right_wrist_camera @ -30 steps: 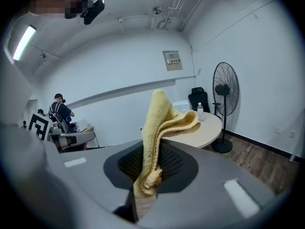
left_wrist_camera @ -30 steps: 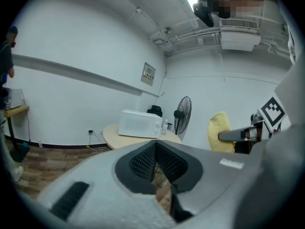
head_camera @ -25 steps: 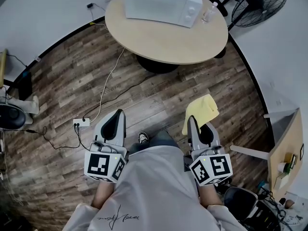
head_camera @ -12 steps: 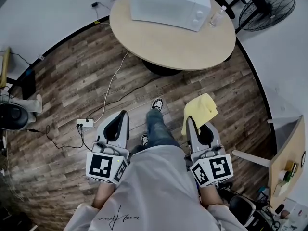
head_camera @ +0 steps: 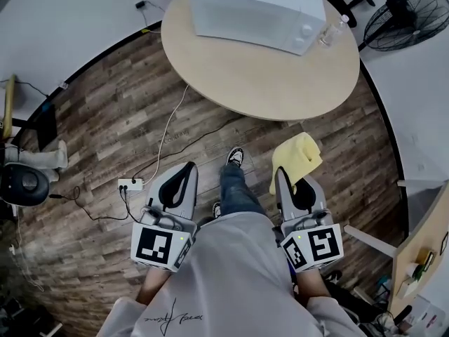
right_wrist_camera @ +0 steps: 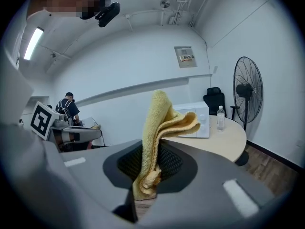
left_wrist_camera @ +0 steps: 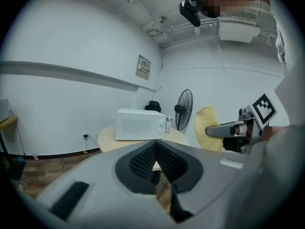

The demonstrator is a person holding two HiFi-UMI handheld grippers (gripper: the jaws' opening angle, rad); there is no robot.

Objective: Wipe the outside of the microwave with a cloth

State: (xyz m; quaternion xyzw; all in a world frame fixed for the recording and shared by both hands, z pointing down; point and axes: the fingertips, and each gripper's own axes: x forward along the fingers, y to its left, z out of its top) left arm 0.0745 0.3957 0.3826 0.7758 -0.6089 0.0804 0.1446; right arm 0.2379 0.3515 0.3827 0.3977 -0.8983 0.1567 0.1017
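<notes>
Between the jaws of the right gripper [head_camera: 286, 181] a yellow cloth [head_camera: 296, 159] is clamped by its bunched lower folds, while the rest stands up and flops forward over the tips. It looks soft, light and limp, so a hold on the gathered edge, as here, should leave a loose pad free for wiping. Its long axis runs up along the jaws, with the free end toward the microwave [head_camera: 256, 9]. That sits well apart on the far side of the round table [head_camera: 280, 93], long side across the view, front toward the person. The left gripper [head_camera: 184, 177] is closed on nothing.

Office: round table [head_camera: 261, 77], pedestal fan [head_camera: 405, 28]
</notes>
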